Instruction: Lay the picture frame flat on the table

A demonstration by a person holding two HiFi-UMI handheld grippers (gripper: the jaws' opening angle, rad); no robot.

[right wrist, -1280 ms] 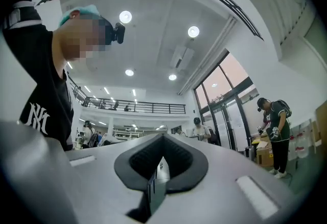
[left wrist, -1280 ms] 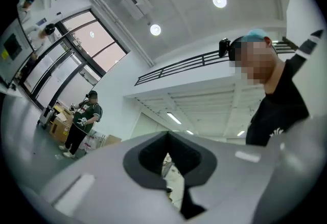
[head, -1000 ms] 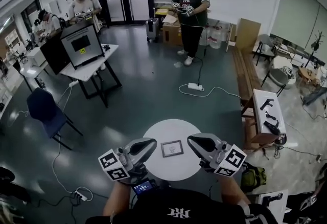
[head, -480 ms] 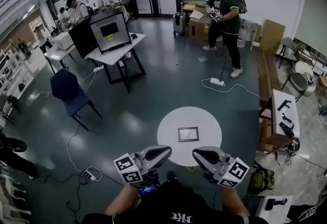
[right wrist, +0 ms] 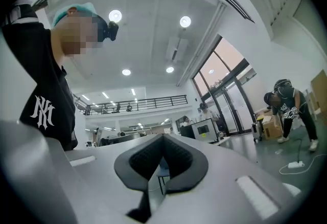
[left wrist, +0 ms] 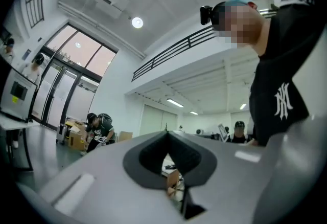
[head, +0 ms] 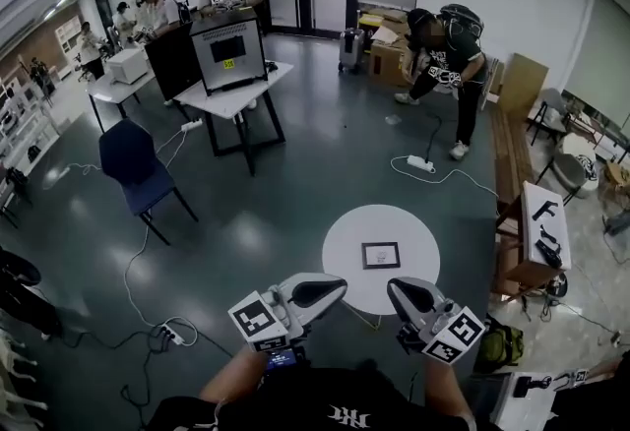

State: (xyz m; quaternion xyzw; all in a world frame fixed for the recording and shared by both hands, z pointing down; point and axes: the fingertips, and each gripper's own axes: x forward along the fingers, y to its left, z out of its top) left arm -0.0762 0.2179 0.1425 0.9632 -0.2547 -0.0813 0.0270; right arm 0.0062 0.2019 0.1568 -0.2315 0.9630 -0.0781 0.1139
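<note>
A small dark picture frame (head: 380, 255) lies flat near the middle of the round white table (head: 418, 232). Both grippers hang short of the table's near edge, close to my body and apart from the frame. My left gripper (head: 338, 284) is shut with nothing in it; in the left gripper view its jaws (left wrist: 167, 137) meet, pointing roughly level into the room. My right gripper (head: 395, 287) is likewise shut and empty, its jaws (right wrist: 163, 139) closed in the right gripper view. Neither gripper view shows the frame or the table.
A bench (head: 546, 222) with dark tools stands right of the table, a green bag (head: 499, 344) on the floor beside it. A blue chair (head: 138, 163), a desk (head: 236, 94) with a monitor, a power strip (head: 421, 163) with cable, and several people are farther off.
Both grippers have drawn back from either side of the frame to short of the table's near edge. The table and frame now sit farther off and to the right in the head view.
</note>
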